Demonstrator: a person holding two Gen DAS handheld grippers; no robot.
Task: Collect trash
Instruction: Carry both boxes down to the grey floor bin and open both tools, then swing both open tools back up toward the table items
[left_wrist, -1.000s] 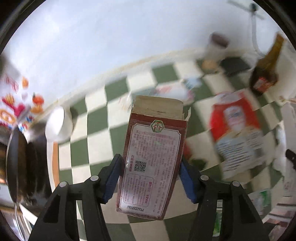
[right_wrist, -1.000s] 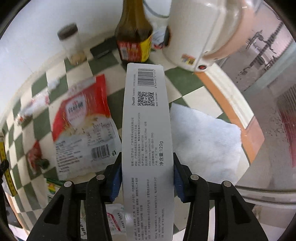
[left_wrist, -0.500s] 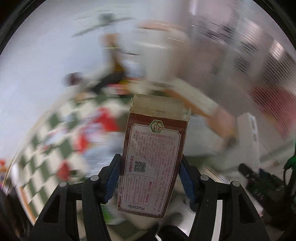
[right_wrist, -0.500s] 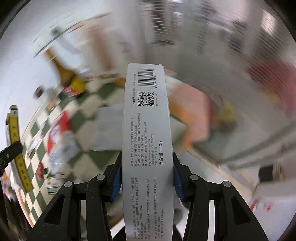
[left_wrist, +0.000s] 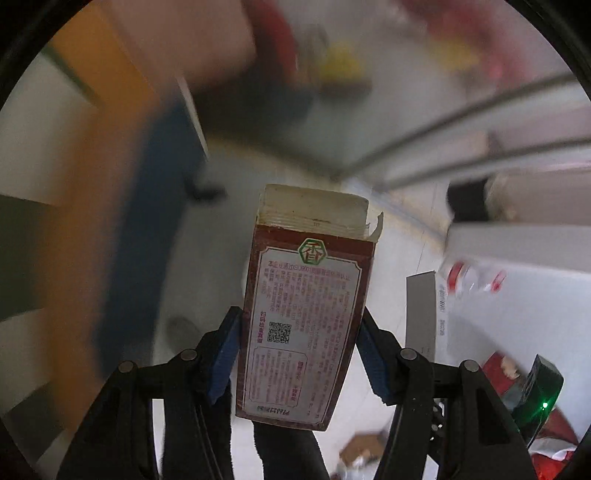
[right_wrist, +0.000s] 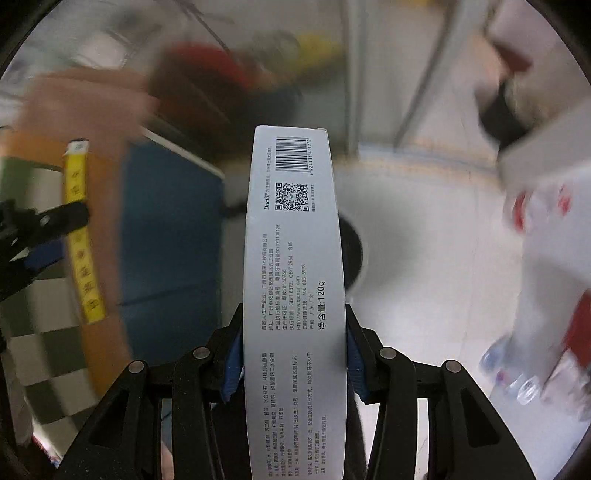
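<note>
My left gripper (left_wrist: 297, 354) is shut on a dark red carton (left_wrist: 306, 306) with a torn open top, held upright between the blue pads. My right gripper (right_wrist: 293, 354) is shut on a long white toothpaste box (right_wrist: 293, 280) with a barcode and QR code. In the right wrist view the left gripper (right_wrist: 44, 236) shows at the left edge with the carton's yellow side (right_wrist: 83, 236). In the left wrist view the white box's end (left_wrist: 424, 314) shows at right. Both grippers are off the table, over a pale floor (left_wrist: 399, 258). A dark round opening (right_wrist: 352, 258) lies behind the white box; I cannot tell what it is.
The background is blurred. A blue panel (right_wrist: 170, 236) and the orange table edge (right_wrist: 107, 343) stand at left, with green-checked cloth (right_wrist: 44, 369) below. A white box with red marks (right_wrist: 546, 229) and clear bottles (right_wrist: 517, 380) are at right. Red and green packaging (left_wrist: 532, 384) lies at lower right.
Both grippers have swung away from the checked table with their boxes still held. The view now faces the floor beside the table. The table's bottle, kettle and bags are out of view.
</note>
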